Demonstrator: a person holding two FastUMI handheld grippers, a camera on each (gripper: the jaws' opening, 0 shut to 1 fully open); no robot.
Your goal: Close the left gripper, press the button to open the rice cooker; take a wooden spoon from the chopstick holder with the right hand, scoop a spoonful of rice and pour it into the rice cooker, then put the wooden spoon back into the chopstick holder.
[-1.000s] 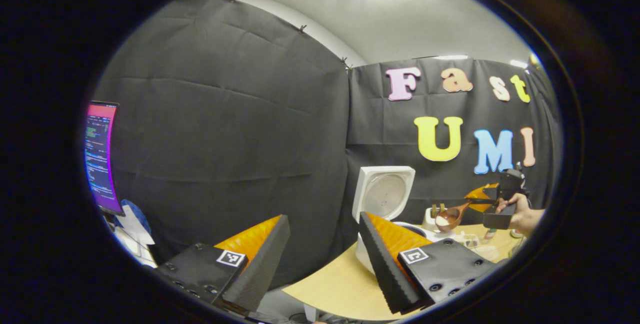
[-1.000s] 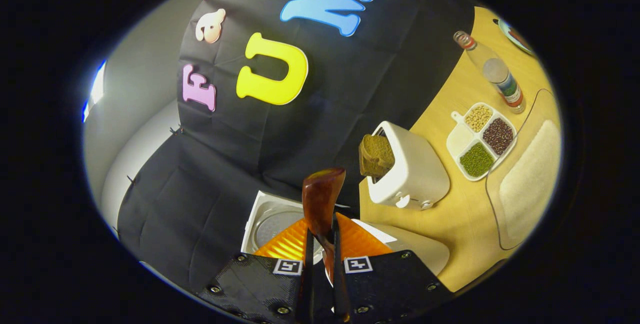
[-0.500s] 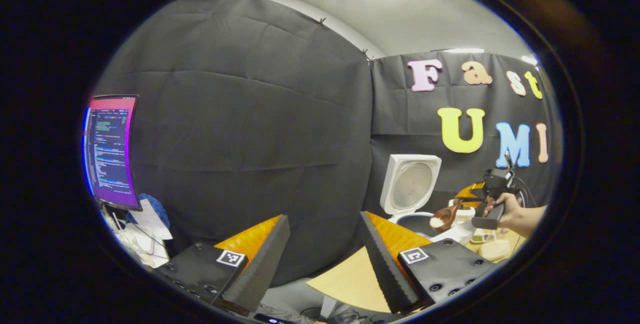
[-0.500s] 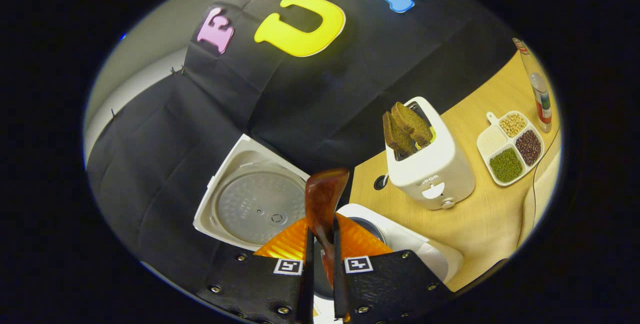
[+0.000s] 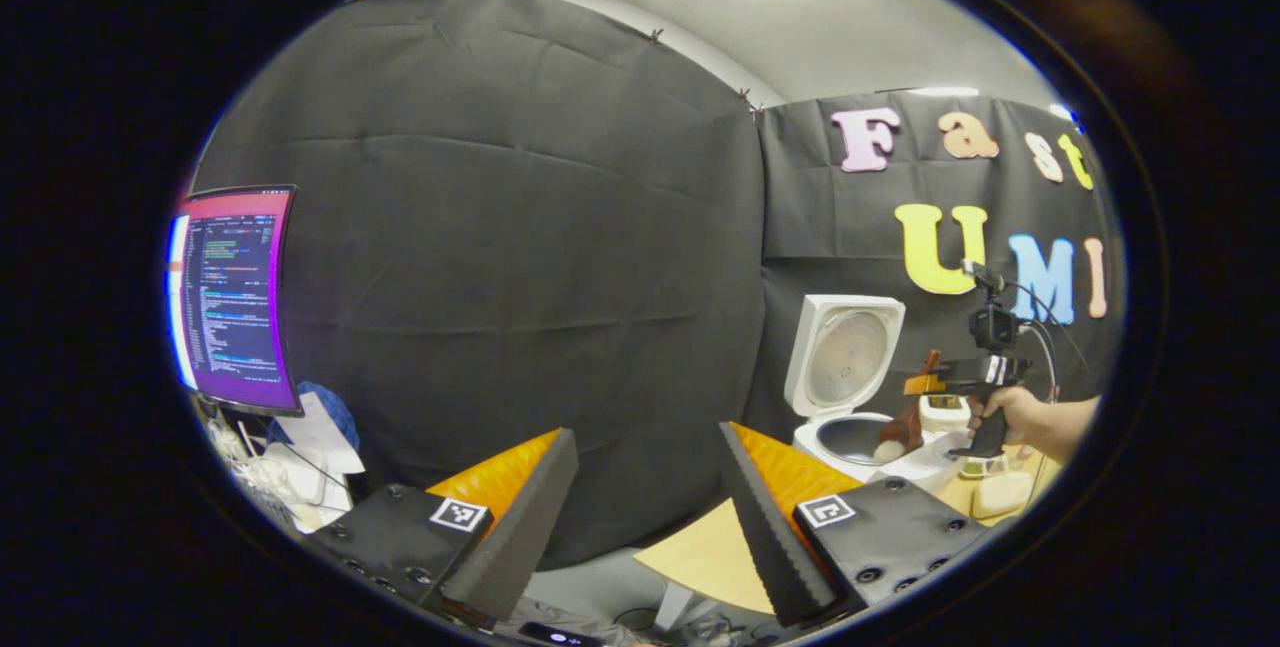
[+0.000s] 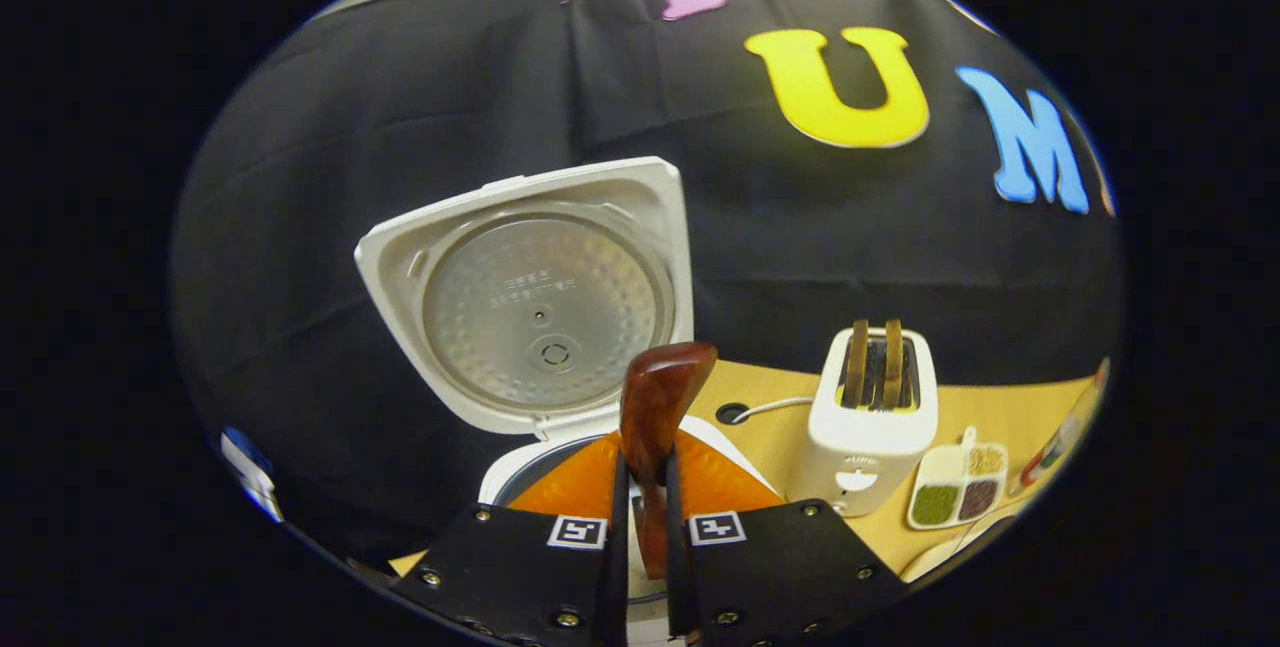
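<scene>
Left gripper view, left to right: monitor lit at far left, papers and cables below it. Left gripper low in the foreground, fingers spread wide, nothing between them, off the table edge. Wooden table corner beyond. Rice cooker farther right, lid upright and open, pot exposed. Wooden spoon tilted bowl-down at the pot's right rim, white rice at the bowl. Right gripper on the spoon handle, held by a hand.

Right gripper view, left to right: rice cooker lid standing open, inner plate facing camera, pot rim just below. Right gripper at bottom centre, fingers pinching the wooden spoon handle, handle end sticking up above the pot. Toaster to the right on the table, two bread slices in the slots, cable running to a table hole. Divided tray of beans and grains just right of the toaster.
</scene>
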